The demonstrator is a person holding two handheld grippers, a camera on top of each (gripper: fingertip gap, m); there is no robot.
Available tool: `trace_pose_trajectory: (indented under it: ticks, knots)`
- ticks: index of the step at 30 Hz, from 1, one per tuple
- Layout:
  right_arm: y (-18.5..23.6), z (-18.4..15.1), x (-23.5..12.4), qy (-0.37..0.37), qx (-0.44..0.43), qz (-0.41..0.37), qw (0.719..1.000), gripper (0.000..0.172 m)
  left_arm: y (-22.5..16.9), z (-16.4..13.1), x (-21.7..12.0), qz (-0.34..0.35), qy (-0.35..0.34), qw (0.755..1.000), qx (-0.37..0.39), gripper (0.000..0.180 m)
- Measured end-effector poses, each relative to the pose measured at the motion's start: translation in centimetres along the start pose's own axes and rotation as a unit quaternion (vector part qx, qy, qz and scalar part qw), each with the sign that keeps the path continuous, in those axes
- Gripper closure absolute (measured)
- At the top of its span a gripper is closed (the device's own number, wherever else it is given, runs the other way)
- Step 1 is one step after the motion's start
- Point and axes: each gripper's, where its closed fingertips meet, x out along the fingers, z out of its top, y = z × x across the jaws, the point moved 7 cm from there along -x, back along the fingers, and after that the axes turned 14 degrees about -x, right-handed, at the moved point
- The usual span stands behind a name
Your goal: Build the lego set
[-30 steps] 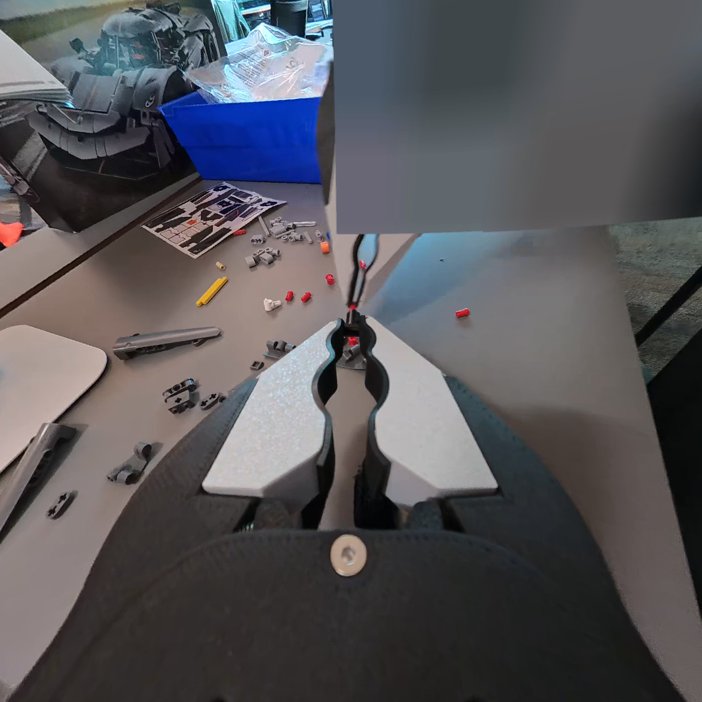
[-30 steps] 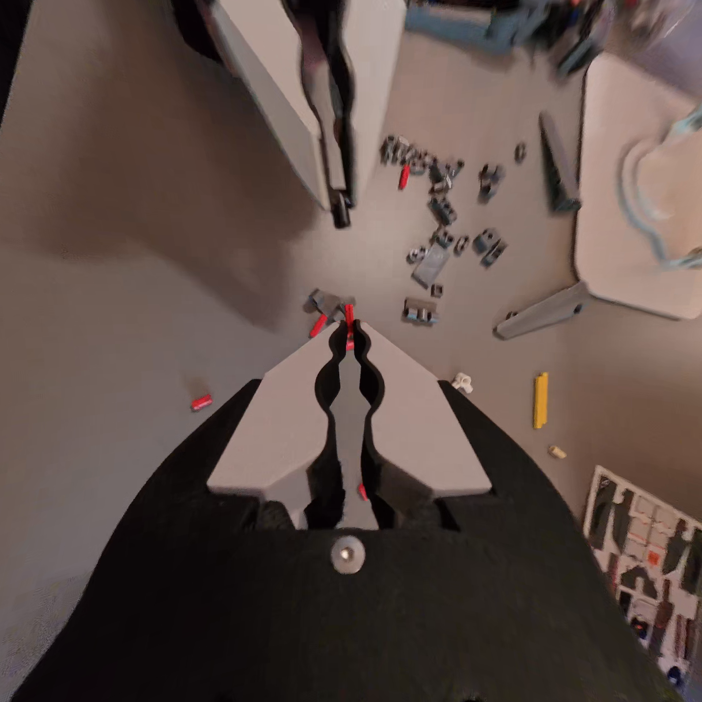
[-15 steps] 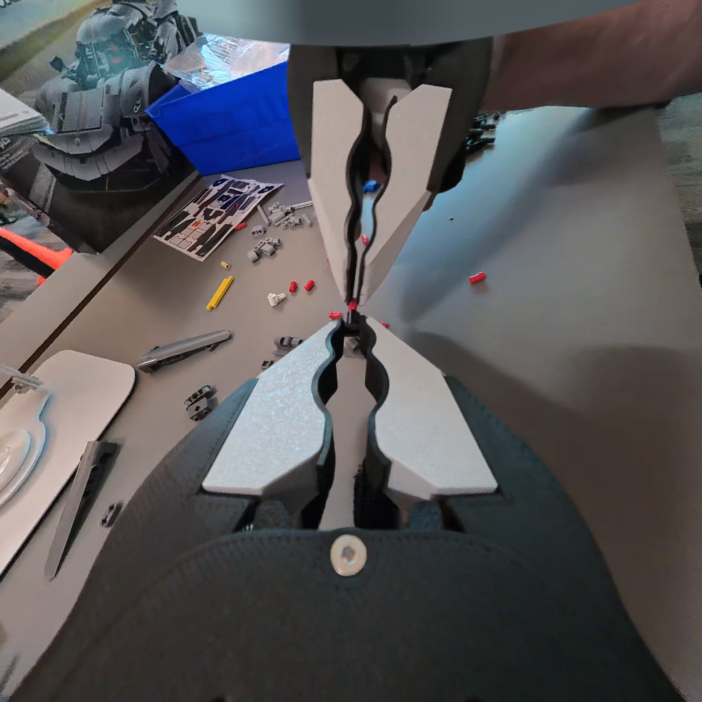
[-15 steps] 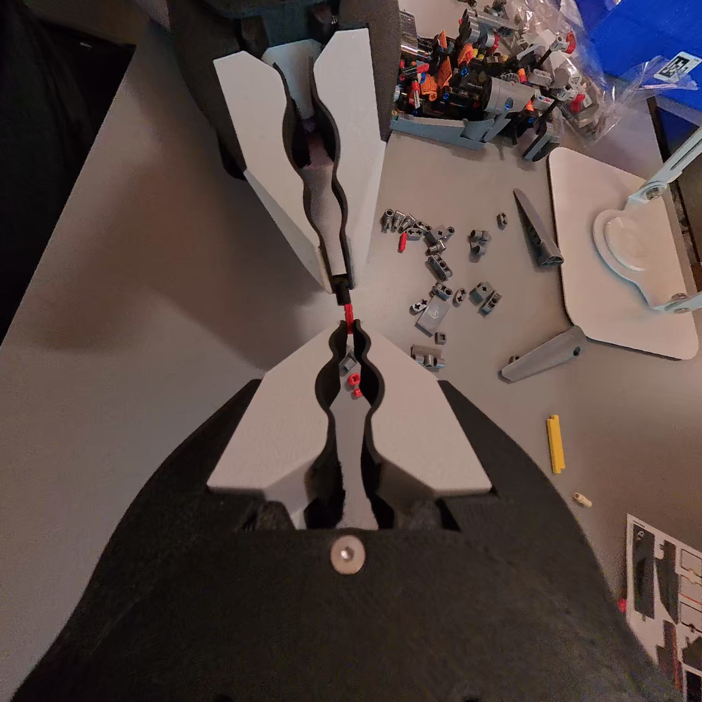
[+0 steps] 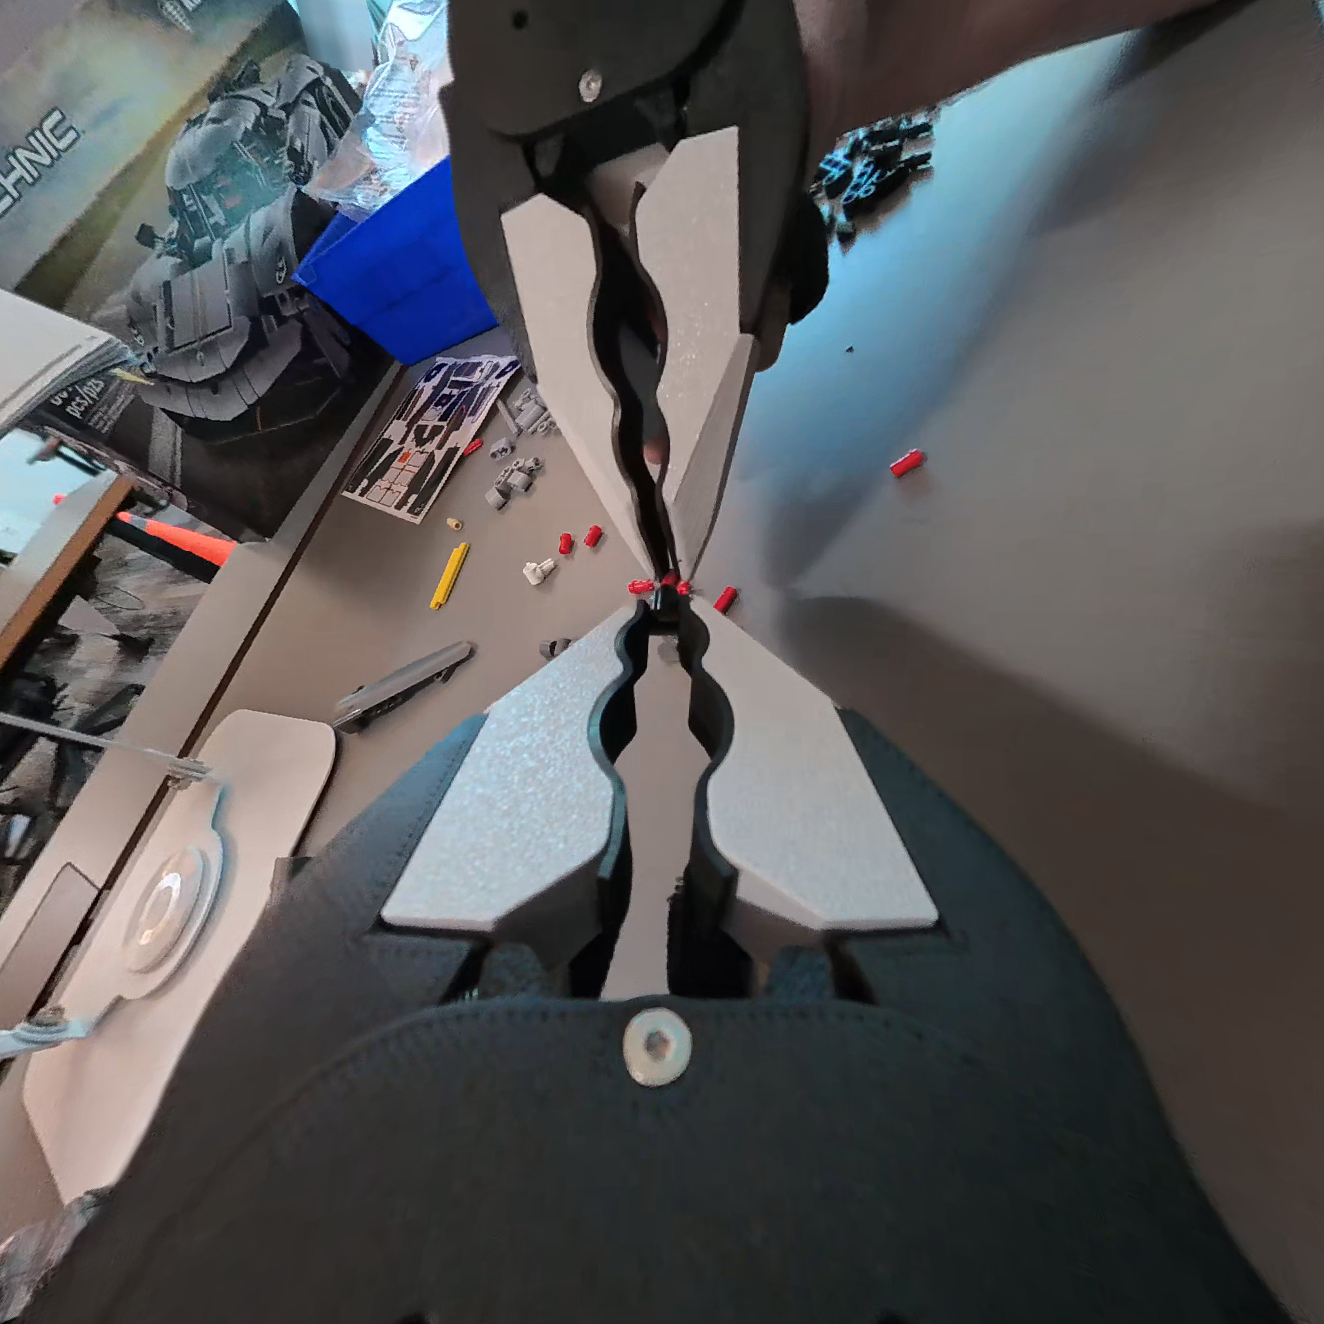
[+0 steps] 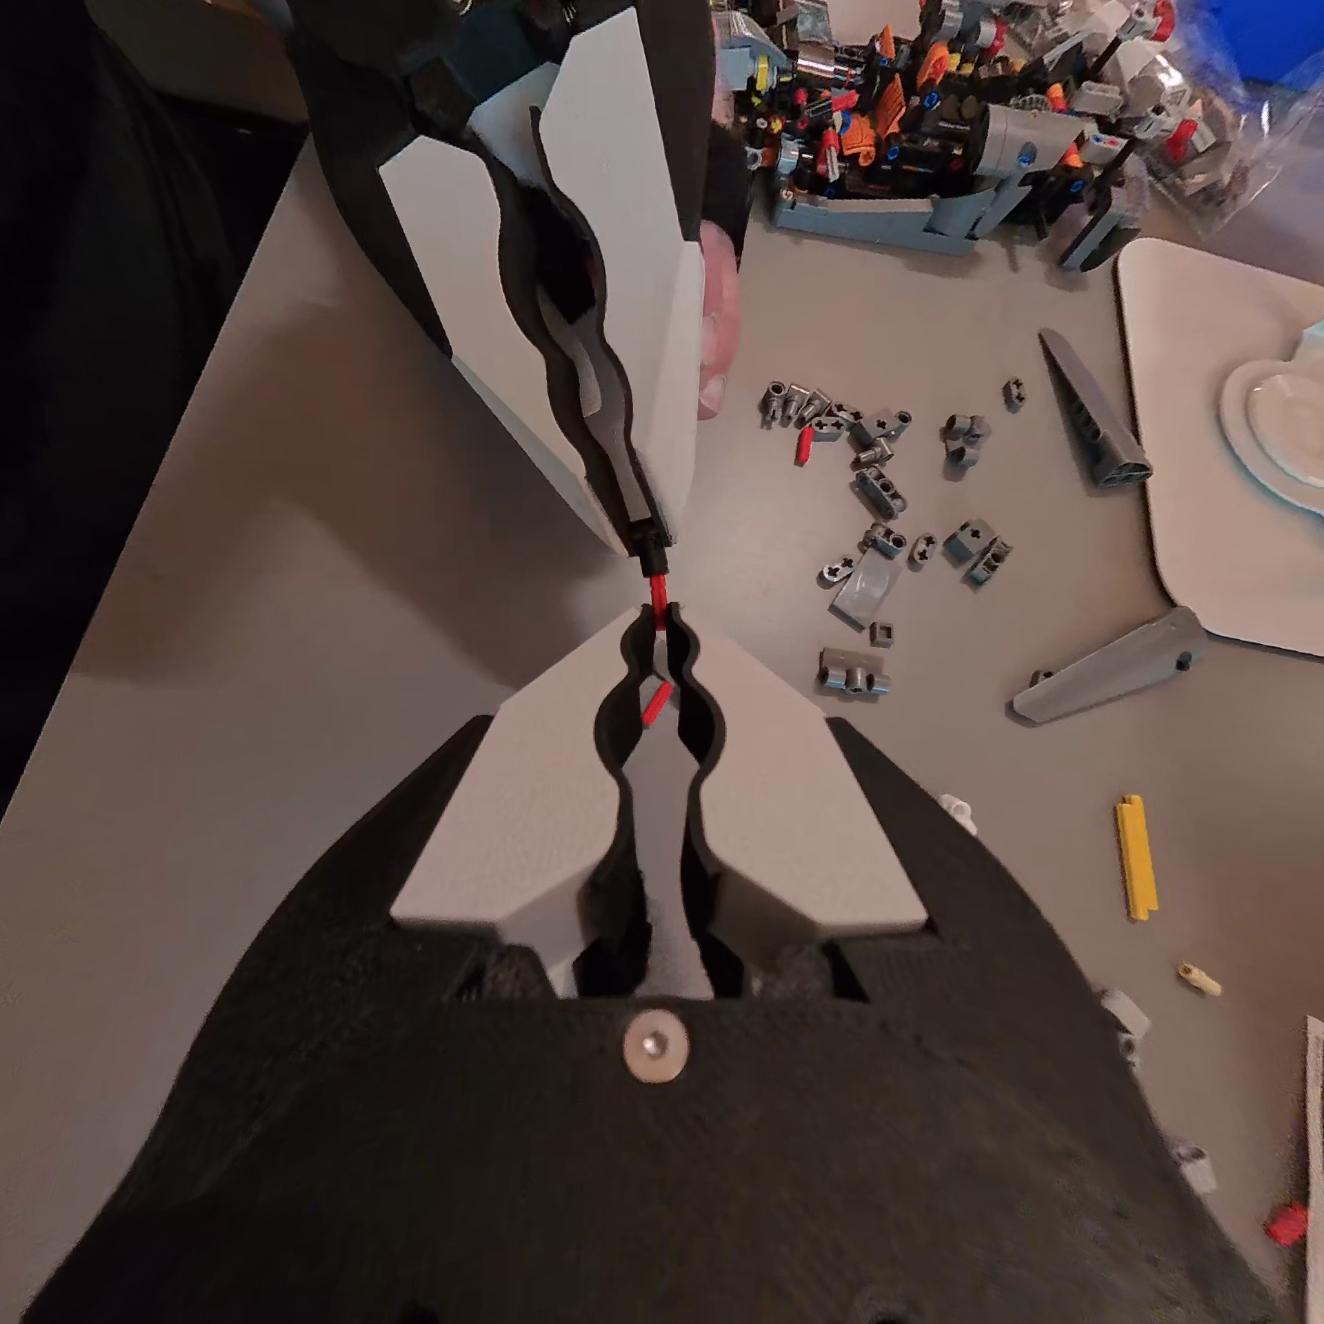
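Red stick (image 6: 658,598) now poked into black piece (image 6: 648,548); before, just apart. Right gripper (image 6: 659,615) pinches red stick tight. Left gripper (image 5: 663,609) squeezes black piece. Both held above grey table (image 6: 286,573). Crooked push could pop stick loose among small grey pieces (image 6: 878,494).

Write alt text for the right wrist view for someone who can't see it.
The right gripper pinches a red axle whose far end sits in a black connector held by the left gripper. Grey parts and a yellow axle lie on the grey table.
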Motion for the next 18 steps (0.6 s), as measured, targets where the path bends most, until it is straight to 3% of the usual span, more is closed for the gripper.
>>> trace_pose_trajectory:
  ticks: [8,18]
  knots:
    - [0.6,-0.5,0.8,-0.016,0.025,0.051,0.998,0.172,-1.2,-0.5,-0.1,0.000,0.015,0.996,0.092,0.175]
    - [1.6,-1.0,1.4,-0.035,0.038,0.081,0.995,0.172,-2.5,-1.2,-0.1,-0.010,0.010,0.990,0.143,0.175]
